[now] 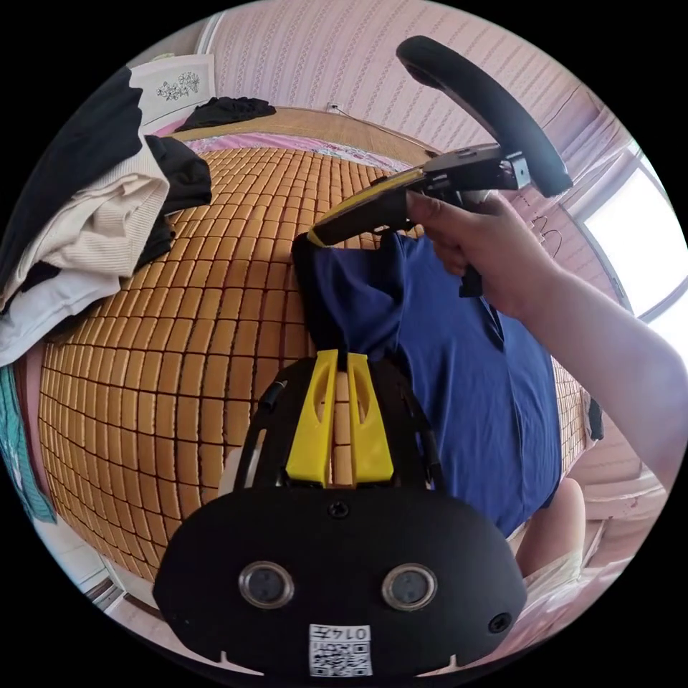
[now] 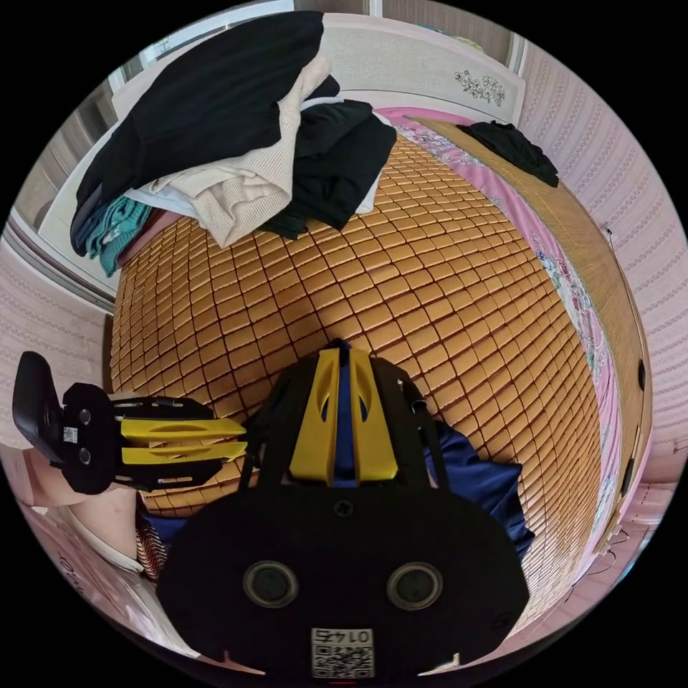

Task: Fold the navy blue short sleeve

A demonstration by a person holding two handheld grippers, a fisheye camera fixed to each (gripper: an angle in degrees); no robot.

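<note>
Shirt point(image 1: 459, 373) on mat point(image 1: 215, 301) held between both tongs; clothes pile point(image 2: 236, 136) at mat's far end.

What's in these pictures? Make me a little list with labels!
garment: navy blue short sleeve shirt, held up over the mat
left hand-held gripper: shut on the shirt's edge
right hand-held gripper: shut on the shirt
surface: orange woven bamboo mat on a bed
pile: stack of black and cream clothes at the mat's far end
hand: gripping the right hand-held gripper's handle
</note>
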